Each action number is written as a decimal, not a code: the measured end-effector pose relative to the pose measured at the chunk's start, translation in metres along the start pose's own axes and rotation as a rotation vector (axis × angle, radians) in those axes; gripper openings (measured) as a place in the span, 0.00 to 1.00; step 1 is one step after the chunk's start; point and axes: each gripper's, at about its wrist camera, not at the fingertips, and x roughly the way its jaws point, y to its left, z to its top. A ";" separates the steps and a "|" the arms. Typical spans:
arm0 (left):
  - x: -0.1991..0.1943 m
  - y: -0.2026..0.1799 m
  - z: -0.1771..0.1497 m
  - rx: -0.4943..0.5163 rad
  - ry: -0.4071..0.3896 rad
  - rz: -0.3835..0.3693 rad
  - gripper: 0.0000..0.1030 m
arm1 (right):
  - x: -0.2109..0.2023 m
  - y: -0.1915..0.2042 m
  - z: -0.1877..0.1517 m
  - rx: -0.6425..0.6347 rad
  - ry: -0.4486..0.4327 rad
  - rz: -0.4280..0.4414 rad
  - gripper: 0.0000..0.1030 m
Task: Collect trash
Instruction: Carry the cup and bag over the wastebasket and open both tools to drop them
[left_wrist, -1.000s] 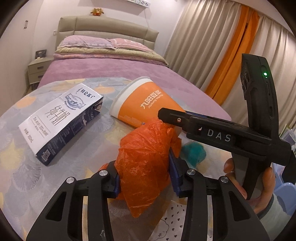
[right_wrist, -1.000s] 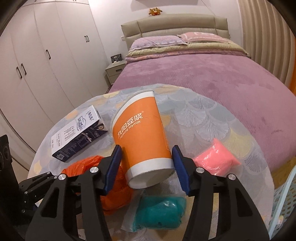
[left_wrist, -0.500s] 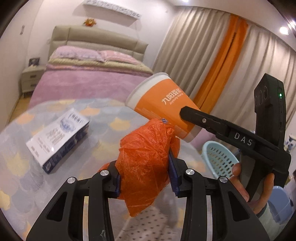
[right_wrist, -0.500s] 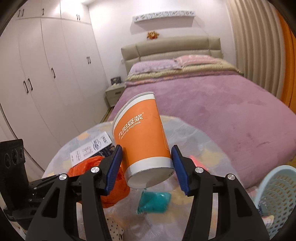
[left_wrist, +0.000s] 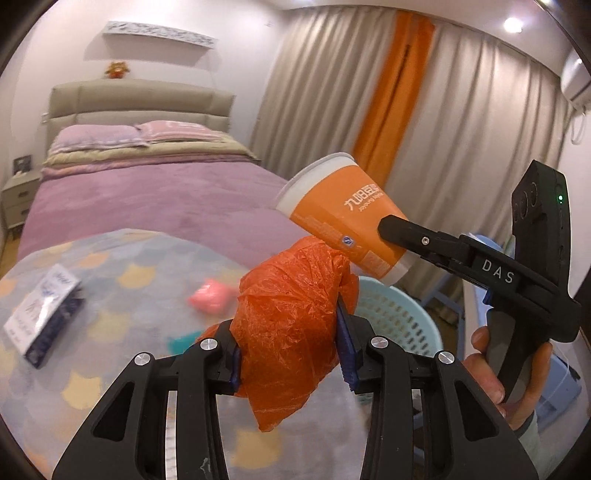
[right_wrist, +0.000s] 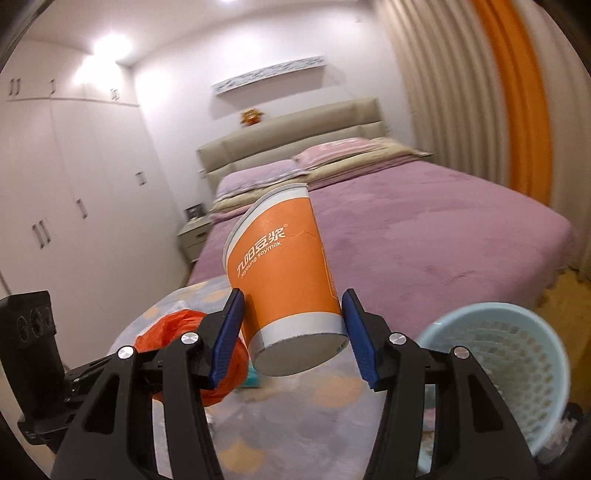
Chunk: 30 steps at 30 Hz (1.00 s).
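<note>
Bedroom table (left_wrist: 122, 280): left claw (left_wrist: 291, 350) clamps orange bag (left_wrist: 291, 325); right claw (right_wrist: 293, 332) grips cup (right_wrist: 284, 273).

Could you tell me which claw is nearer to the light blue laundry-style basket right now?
Right. The right claw, holding the cup, is beside the basket; the left claw is further back over the table.

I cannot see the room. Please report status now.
Left gripper shut on orange plastic bag. Right gripper shut on soymilk cup. Blue basket unobstructed.
</note>
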 end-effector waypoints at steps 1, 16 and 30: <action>0.005 -0.008 0.000 0.010 0.005 -0.011 0.36 | -0.006 -0.008 0.000 0.012 -0.004 -0.018 0.49; 0.093 -0.088 -0.002 0.090 0.147 -0.095 0.36 | -0.059 -0.122 -0.025 0.192 -0.013 -0.255 0.50; 0.160 -0.107 -0.029 0.103 0.282 -0.075 0.37 | -0.030 -0.185 -0.057 0.331 0.149 -0.341 0.50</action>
